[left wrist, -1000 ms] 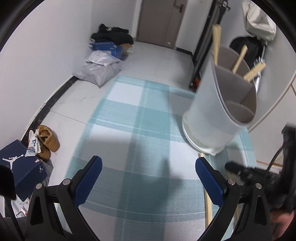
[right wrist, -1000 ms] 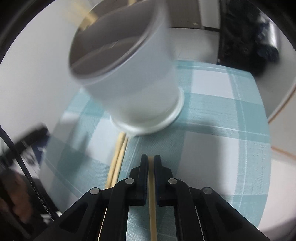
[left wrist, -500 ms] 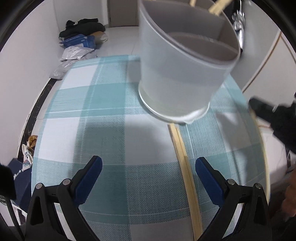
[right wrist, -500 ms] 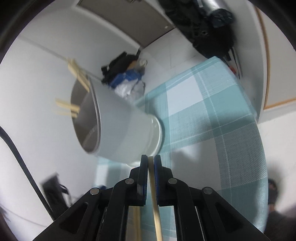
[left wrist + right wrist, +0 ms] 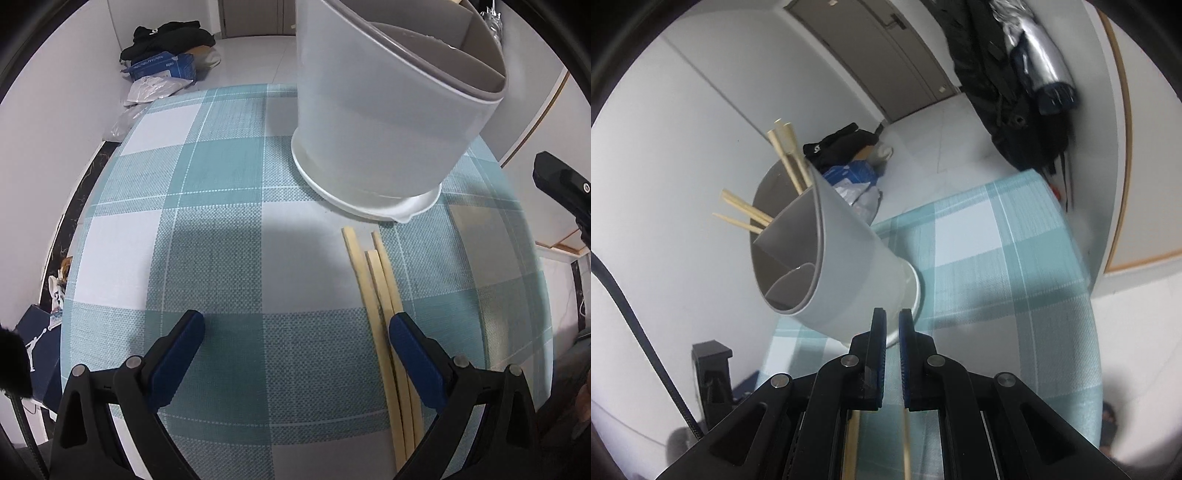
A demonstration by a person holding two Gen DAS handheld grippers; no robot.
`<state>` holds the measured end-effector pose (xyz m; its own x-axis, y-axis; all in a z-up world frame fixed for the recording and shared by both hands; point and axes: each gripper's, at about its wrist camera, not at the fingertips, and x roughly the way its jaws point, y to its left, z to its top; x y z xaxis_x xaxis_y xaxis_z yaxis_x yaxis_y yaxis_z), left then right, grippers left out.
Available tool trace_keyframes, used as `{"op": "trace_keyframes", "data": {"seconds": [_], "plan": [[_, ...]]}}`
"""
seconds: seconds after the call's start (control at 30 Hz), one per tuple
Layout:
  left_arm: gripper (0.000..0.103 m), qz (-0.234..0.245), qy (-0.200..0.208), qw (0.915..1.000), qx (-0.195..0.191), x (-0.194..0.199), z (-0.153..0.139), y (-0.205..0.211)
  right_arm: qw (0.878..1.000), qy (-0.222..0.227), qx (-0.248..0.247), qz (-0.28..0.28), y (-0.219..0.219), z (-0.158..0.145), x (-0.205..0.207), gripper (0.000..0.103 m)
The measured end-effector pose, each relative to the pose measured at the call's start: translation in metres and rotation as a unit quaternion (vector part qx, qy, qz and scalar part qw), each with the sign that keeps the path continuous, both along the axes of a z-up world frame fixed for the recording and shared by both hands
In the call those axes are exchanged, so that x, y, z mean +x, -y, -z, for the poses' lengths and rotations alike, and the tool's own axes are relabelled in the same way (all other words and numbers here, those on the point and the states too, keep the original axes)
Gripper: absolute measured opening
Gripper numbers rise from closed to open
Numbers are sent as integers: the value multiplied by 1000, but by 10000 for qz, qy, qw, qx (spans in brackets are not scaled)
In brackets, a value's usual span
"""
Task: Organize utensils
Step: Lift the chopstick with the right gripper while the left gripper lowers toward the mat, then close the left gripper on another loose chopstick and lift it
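Note:
A pale grey utensil holder (image 5: 388, 129) with inner dividers stands on the teal checked tablecloth (image 5: 221, 240). Three wooden chopsticks (image 5: 376, 295) lie side by side in front of it, running under the right finger of my left gripper (image 5: 295, 332), which hovers open above the cloth with nothing between its pads. In the right wrist view the holder (image 5: 849, 258) has several chopsticks (image 5: 786, 155) standing in it. My right gripper (image 5: 892, 332) is raised beside it, its pads shut on a thin chopstick (image 5: 907, 443) whose shaft shows only below the fingers.
Bags, a blue box and dark clothes (image 5: 166, 48) lie on the floor beyond the table. A shoe box (image 5: 33, 332) sits at the left below the table edge. Dark jackets (image 5: 1015, 92) hang by a door. The table edge curves close on the right.
The left gripper has tipped down over the table, so holder and lying chopsticks now fill its view. The right gripper has risen and rolled with its chopstick, away from the cloth.

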<state>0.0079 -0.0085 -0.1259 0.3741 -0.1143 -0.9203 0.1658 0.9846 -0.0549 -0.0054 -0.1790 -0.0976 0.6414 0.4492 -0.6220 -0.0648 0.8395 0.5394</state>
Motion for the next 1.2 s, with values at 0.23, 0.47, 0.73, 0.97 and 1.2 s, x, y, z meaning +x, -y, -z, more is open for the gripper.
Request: {"op": "trace_keyframes", "data": {"seconds": [0.23, 0.47, 0.73, 0.97, 1.2], "plan": [[89, 20, -37, 10000, 9, -5, -3, -1, 9997, -15, -9, -229, -11, 1, 1, 3], [80, -71, -135, 9999, -79, -3, -7, -9, 9984, -415, -302, -245, -14, 14, 5, 7], [80, -483, -98, 9968, -629, 24, -9, -18, 9931, -735, -899, -131, -14, 28, 9, 25], [54, -153, -73, 9994, -288, 32, -3, 1, 9913, -804, -1041, -22, -12, 29, 10, 37], [13, -238, 6, 9997, -81, 31, -3, -3, 9862, -909, -1373, -163, -19, 34, 14, 37]]}}
